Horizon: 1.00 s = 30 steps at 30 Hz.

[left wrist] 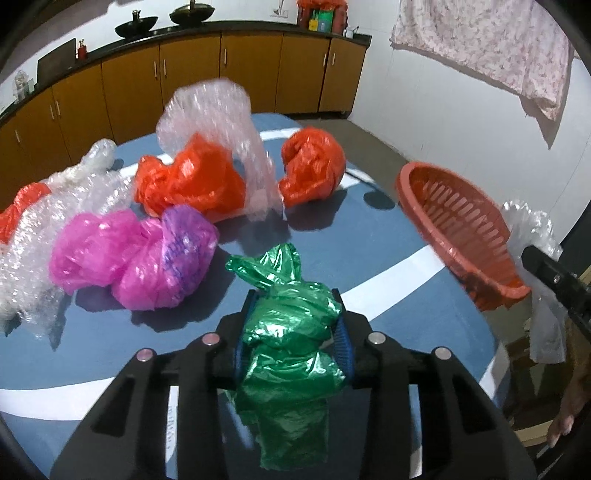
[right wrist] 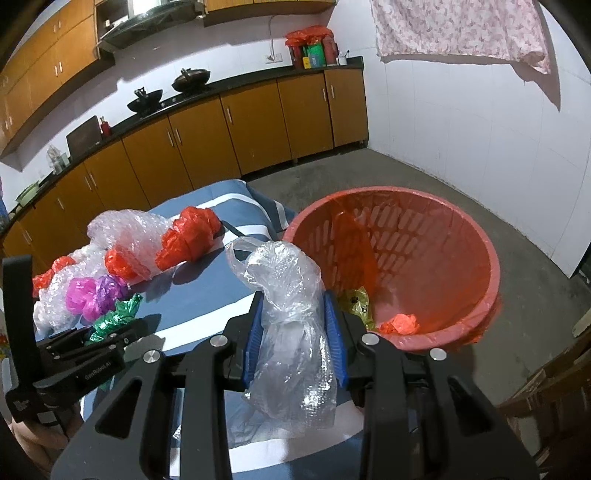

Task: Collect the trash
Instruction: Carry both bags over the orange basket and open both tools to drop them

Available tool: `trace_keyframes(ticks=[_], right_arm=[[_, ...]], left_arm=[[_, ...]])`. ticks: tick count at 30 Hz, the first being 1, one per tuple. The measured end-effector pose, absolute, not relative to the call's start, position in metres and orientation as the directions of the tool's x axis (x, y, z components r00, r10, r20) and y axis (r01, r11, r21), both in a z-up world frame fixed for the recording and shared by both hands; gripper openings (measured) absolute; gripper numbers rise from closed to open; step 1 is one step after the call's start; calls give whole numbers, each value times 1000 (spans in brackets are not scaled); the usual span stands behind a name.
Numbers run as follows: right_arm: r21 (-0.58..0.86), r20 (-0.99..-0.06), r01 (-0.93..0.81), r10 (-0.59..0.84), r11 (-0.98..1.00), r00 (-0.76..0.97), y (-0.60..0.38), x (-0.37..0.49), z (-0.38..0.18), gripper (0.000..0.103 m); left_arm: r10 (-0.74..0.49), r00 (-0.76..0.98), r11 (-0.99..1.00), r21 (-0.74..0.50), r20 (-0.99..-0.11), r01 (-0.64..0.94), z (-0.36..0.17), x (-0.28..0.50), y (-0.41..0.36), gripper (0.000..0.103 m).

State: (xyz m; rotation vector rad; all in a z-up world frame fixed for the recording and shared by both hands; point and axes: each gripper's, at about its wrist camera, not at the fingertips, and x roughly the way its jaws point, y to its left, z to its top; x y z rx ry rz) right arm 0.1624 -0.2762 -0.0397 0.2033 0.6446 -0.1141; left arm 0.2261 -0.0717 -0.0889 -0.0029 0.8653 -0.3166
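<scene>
My left gripper (left wrist: 295, 295) is shut on a crumpled green plastic bag (left wrist: 291, 332) above the blue-and-white table (left wrist: 388, 251). My right gripper (right wrist: 293, 295) is shut on a clear bubble-wrap bag (right wrist: 291, 332), just left of the red slatted basket (right wrist: 443, 229). The basket also shows in the left wrist view (left wrist: 454, 225) at the table's right edge. It holds a small orange scrap (right wrist: 400, 325) and a yellow-green piece (right wrist: 356, 301). On the table lie a pink bag (left wrist: 133, 254), two orange bags (left wrist: 192, 184) (left wrist: 314, 166) and bubble wrap (left wrist: 218, 129).
More bubble wrap (left wrist: 48, 221) and an orange bag (left wrist: 18, 210) lie at the table's far left. Wooden kitchen cabinets (right wrist: 221, 136) run along the back wall. A floral cloth (right wrist: 461, 29) hangs on the white wall. Concrete floor (right wrist: 406, 166) lies beyond the basket.
</scene>
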Motion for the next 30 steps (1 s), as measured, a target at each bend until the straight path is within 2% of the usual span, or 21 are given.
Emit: trace_keyframes(ticks=[14,30], right_arm=[[130,-567,165,-63,978,821,-275,136,-22,33],[149,-560,183,-70,972,826,-286,128,-22,33]], left_arm=[[-336,671,935,-144,-662,325,-33,199,-82,38],[-349,678,924,-116,-647,364,-22,190,-100,38]])
